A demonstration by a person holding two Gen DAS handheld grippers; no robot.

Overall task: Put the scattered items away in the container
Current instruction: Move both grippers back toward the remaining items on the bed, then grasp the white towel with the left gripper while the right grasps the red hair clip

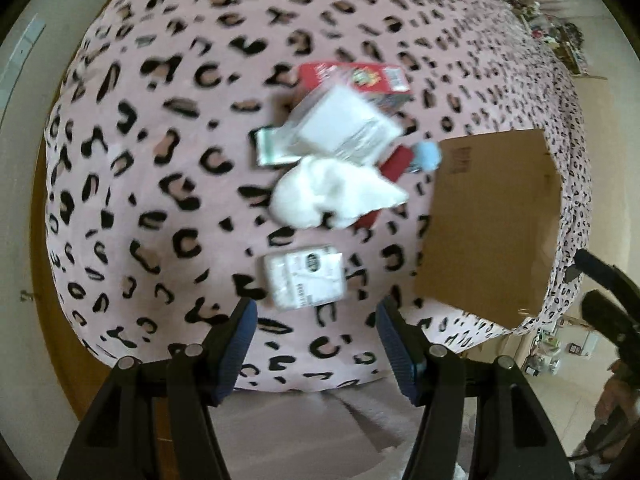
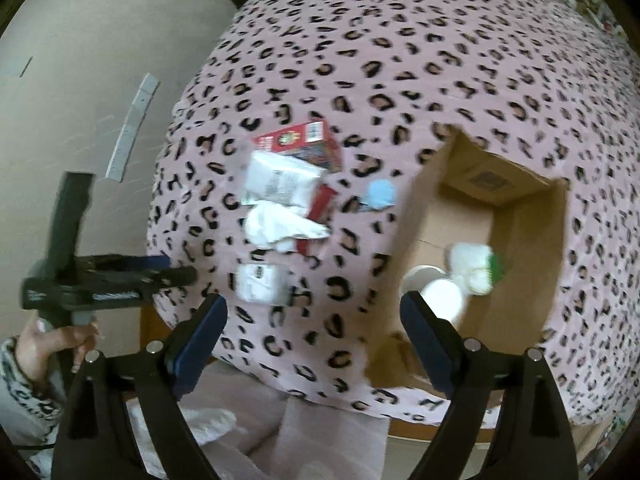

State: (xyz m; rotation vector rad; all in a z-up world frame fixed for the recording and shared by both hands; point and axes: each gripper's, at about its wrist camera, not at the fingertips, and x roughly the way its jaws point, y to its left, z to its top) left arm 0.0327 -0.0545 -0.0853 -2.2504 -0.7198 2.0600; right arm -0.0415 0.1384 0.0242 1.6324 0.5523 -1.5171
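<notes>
A cardboard box (image 1: 492,216) stands on the pink leopard-print bed cover (image 1: 160,120), right of a heap of items: a red box (image 1: 352,76), a clear white packet (image 1: 344,124), a white cloth (image 1: 328,192), a blue fluffy thing (image 1: 428,154) and a small white packet (image 1: 306,276). My left gripper (image 1: 316,340) is open and empty, just short of the small packet. In the right wrist view the cardboard box (image 2: 452,224) holds white items (image 2: 468,268); my right gripper (image 2: 316,332) is open and empty near the bed's edge. The heap (image 2: 280,200) lies left of the box.
The left gripper and the hand holding it (image 2: 80,280) show at the left of the right wrist view. The right gripper (image 1: 608,300) shows at the right edge of the left wrist view. Clutter (image 1: 552,20) lies past the bed's far right.
</notes>
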